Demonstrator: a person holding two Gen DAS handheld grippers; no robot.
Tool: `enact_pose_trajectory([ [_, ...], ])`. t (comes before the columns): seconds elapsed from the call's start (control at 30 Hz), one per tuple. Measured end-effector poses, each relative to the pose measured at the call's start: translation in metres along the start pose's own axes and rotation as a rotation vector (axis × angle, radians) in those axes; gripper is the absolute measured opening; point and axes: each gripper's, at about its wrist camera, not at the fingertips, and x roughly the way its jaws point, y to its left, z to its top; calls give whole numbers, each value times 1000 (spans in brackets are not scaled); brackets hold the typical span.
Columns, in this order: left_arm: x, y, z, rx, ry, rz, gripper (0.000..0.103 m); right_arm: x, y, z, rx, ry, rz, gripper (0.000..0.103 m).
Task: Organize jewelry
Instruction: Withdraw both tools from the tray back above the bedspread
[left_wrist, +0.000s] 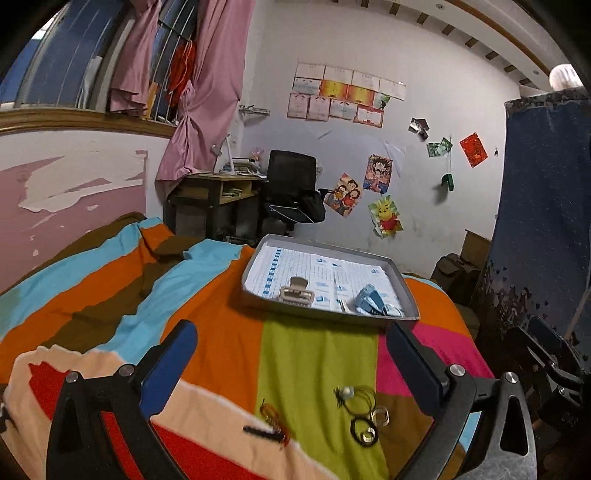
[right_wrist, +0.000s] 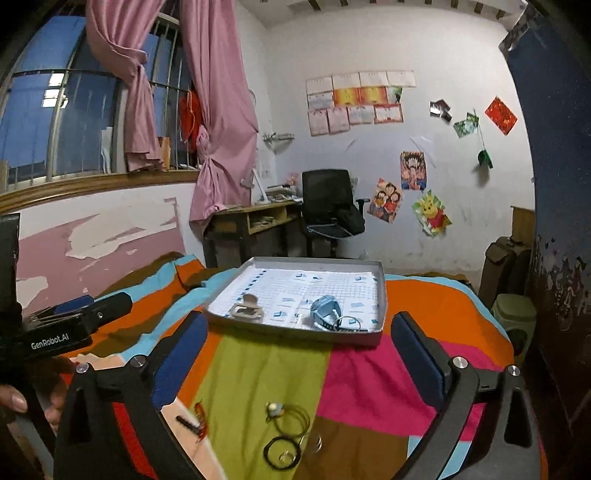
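A grey tray (right_wrist: 376, 295) on a striped bedspread (left_wrist: 207, 332) held a blue watch (right_wrist: 325, 308) and a beige hair clip (right_wrist: 245, 308); on the near side of the tray lay black hair ties (right_wrist: 282, 452) and rings (left_wrist: 380, 415), below the left gripper (left_wrist: 291, 362) and right gripper (right_wrist: 299, 354), both spread wide and empty

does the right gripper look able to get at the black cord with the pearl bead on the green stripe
Probably yes. The right gripper is open and empty, and the black cord lies loose on the blanket just ahead of it, between the fingers' line. Only rings crowd it on the near side.
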Motion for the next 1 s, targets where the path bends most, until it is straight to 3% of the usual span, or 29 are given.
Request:
enact_pose_trajectory([
  [0.53,-93,19,-57,39,-32,11,103,-101,15,-50,43,-30,-58,101],
  [1.0,-119,33,-86,24,1,19,103,-141,36,-83,31,9,-74,101],
])
